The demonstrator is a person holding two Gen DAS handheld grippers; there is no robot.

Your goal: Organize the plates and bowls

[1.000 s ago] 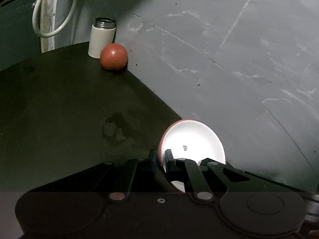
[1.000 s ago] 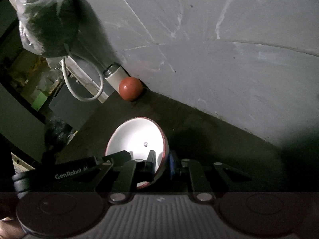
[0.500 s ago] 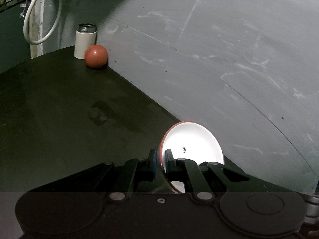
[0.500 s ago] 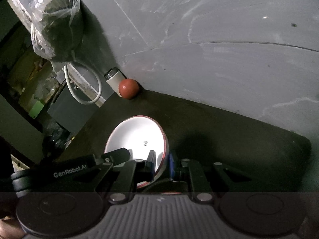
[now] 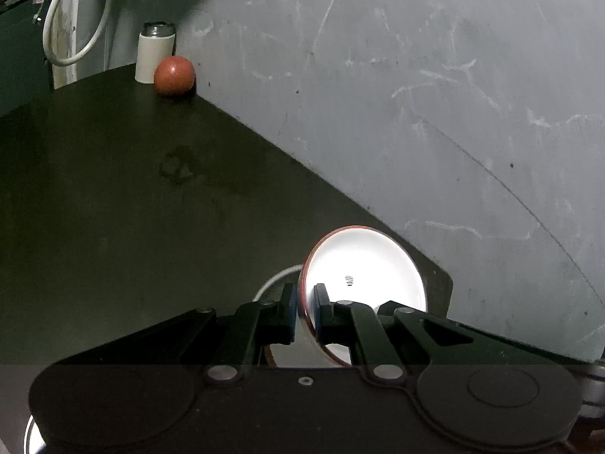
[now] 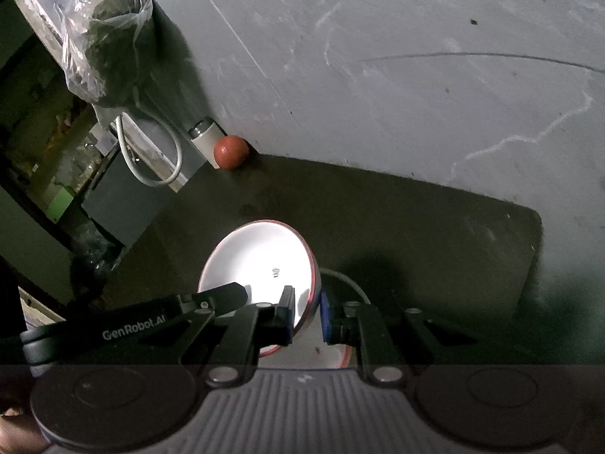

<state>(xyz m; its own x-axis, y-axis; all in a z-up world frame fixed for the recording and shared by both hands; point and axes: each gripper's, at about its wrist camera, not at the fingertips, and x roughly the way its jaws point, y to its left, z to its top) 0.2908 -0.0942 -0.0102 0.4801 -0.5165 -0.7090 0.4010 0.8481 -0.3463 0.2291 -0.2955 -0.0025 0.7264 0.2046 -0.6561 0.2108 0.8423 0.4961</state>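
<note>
Over the dark table point(image 5: 113, 208), both tongs point(image 5: 304, 304) point(image 6: 306, 308) clench one tilted white bowl point(image 5: 365, 265) point(image 6: 257, 261).

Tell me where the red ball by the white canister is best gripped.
Grip the red ball across its middle, coming from the open table side. It is round, so only the widest part seats well, and the white canister and wall crowd its far sides. Both tongs are occupied holding bowls.

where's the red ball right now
The red ball sits at the table's far corner, against the grey wall, touching the white canister.
</note>
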